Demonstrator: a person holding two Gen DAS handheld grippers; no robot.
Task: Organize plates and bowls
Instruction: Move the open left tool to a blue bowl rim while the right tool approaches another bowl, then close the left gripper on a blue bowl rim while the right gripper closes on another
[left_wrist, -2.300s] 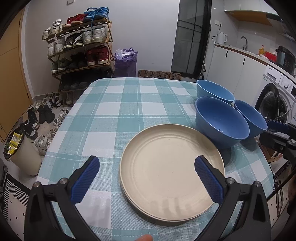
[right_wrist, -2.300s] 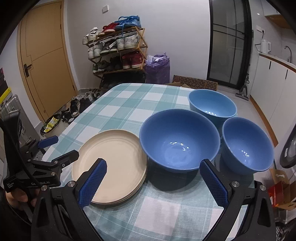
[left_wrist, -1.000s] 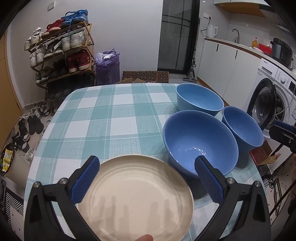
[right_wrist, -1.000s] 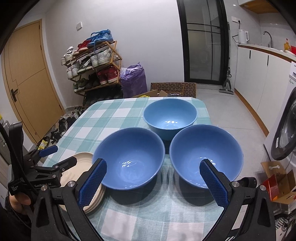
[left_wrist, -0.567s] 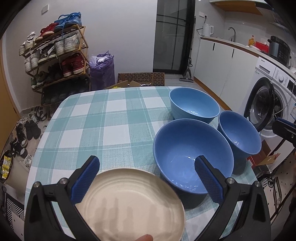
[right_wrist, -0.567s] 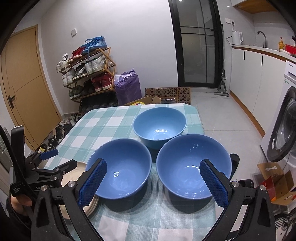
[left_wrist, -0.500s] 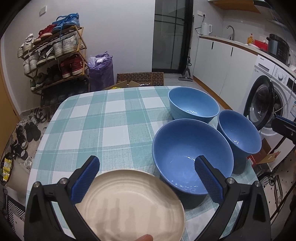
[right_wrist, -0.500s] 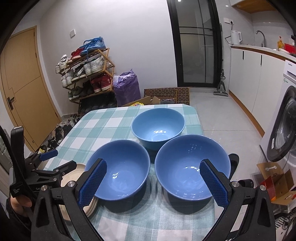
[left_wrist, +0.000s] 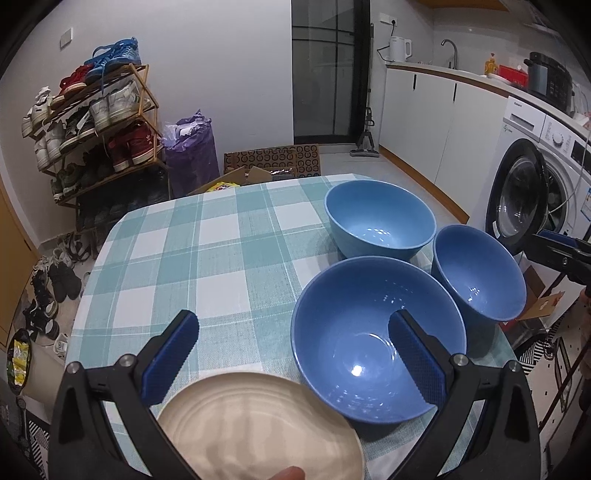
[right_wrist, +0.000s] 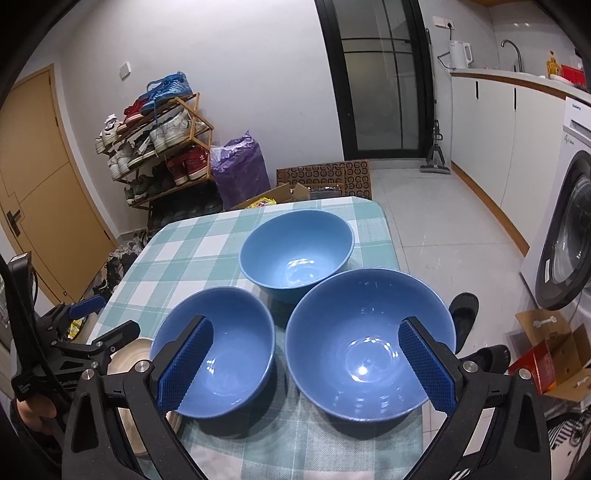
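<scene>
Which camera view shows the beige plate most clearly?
The left wrist view: the beige plate fills its lower part, most of its top face visible. In the right wrist view only a sliver shows behind a blue bowl.

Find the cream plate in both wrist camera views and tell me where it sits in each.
Left wrist view: the cream plate fills the bottom centre.
Right wrist view: only a sliver of it shows at lower left, by the left hand-held gripper.
Shared landmark: the shoe rack.

We hold our left gripper (left_wrist: 293, 352) and right gripper (right_wrist: 308, 360) level, side by side, both with jaws spread wide.
</scene>
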